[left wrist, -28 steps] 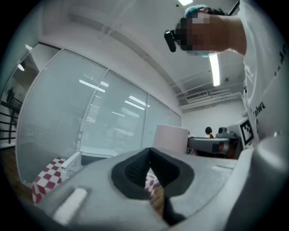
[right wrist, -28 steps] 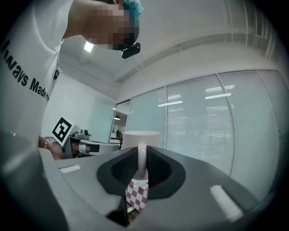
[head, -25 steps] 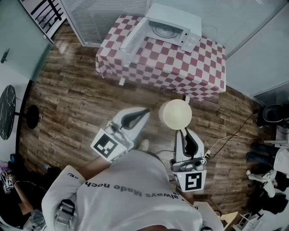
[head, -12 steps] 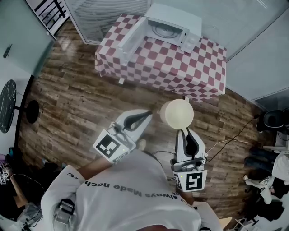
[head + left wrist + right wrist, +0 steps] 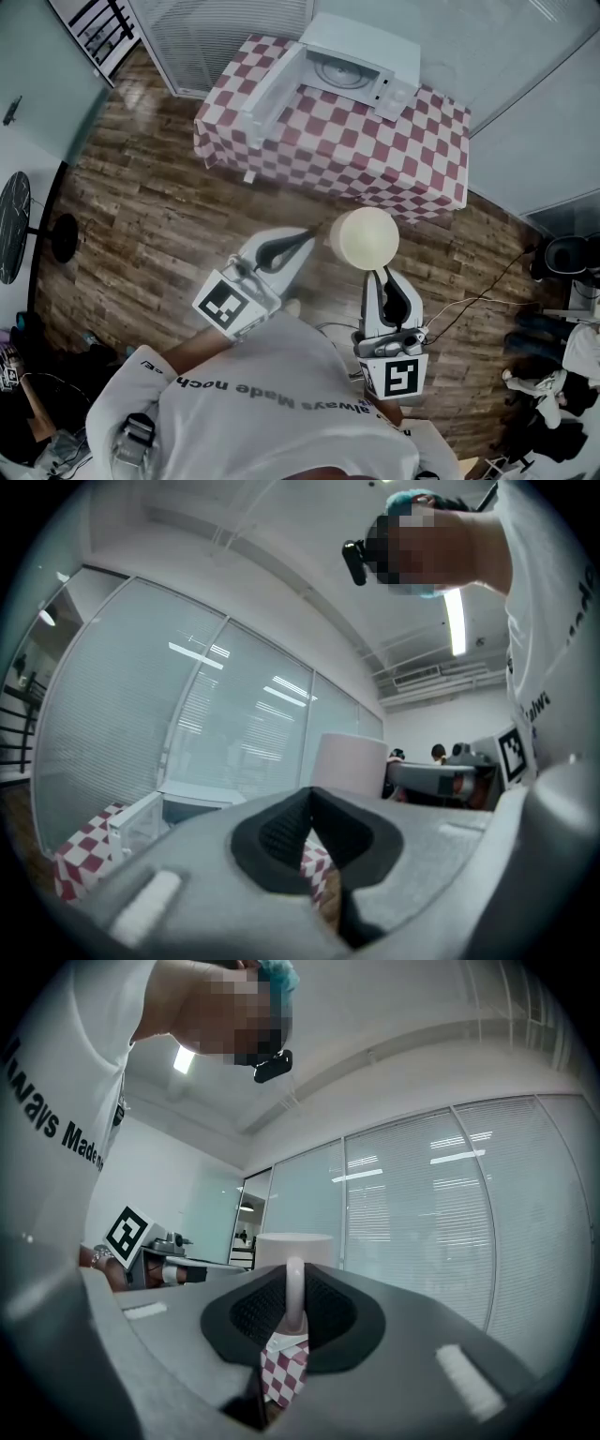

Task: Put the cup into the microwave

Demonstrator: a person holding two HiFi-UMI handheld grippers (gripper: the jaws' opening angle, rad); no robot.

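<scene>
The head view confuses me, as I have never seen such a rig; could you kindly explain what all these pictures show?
There is no robot arm here. A person holds a pair of grey tongs in each hand. The head view comes from a camera on the person's head, looking steeply down. The other two pictures come from cameras riding on the tongs, each looking along its own jaws.

The right tongs are closed on the handle of a cream cup. The left tongs are shut and hold nothing.

Ahead, across a wooden floor, is a table covered in red-and-white checks. On it sits a white microwave with its door swung open.
</scene>
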